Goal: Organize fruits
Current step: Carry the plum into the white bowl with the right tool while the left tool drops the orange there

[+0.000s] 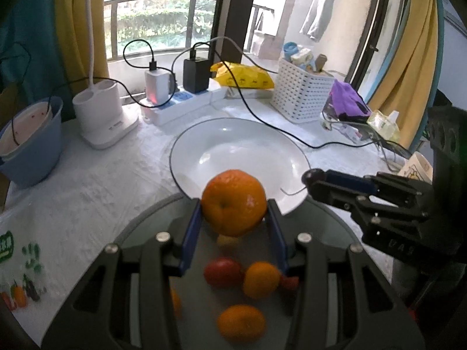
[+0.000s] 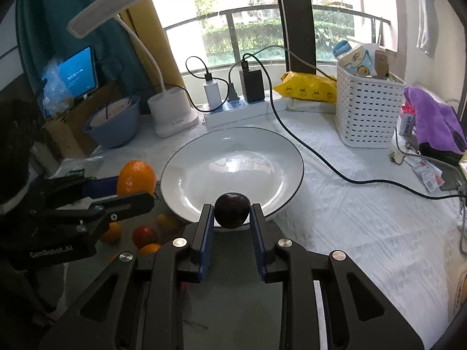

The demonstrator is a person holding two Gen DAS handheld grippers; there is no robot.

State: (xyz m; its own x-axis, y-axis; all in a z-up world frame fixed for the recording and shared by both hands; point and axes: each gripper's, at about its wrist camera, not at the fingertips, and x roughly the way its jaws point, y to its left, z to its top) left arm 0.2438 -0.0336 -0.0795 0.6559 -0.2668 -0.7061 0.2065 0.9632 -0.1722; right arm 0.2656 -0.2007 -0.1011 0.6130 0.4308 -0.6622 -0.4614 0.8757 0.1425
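Observation:
My left gripper (image 1: 235, 208) is shut on an orange (image 1: 233, 201), held above the near rim of a white plate (image 1: 233, 143). The same orange (image 2: 135, 176) shows at the left of the right wrist view, in the left gripper (image 2: 128, 189). My right gripper (image 2: 232, 213) is shut on a dark plum (image 2: 232, 210) over the near edge of the white plate (image 2: 233, 163). The plum (image 1: 312, 175) peeks out of the right gripper (image 1: 313, 179) at the right of the left wrist view. Below both grippers a grey plate (image 1: 151, 224) holds several oranges and red fruits (image 1: 223, 271).
A white cloth covers the table. Behind the white plate stand a lamp base (image 1: 100, 113), a power strip with chargers (image 1: 181, 102) and a white basket (image 1: 300, 93). A black cable (image 2: 321, 160) crosses the cloth. A blue bowl (image 1: 32, 143) sits far left, a purple cloth (image 2: 435, 122) far right.

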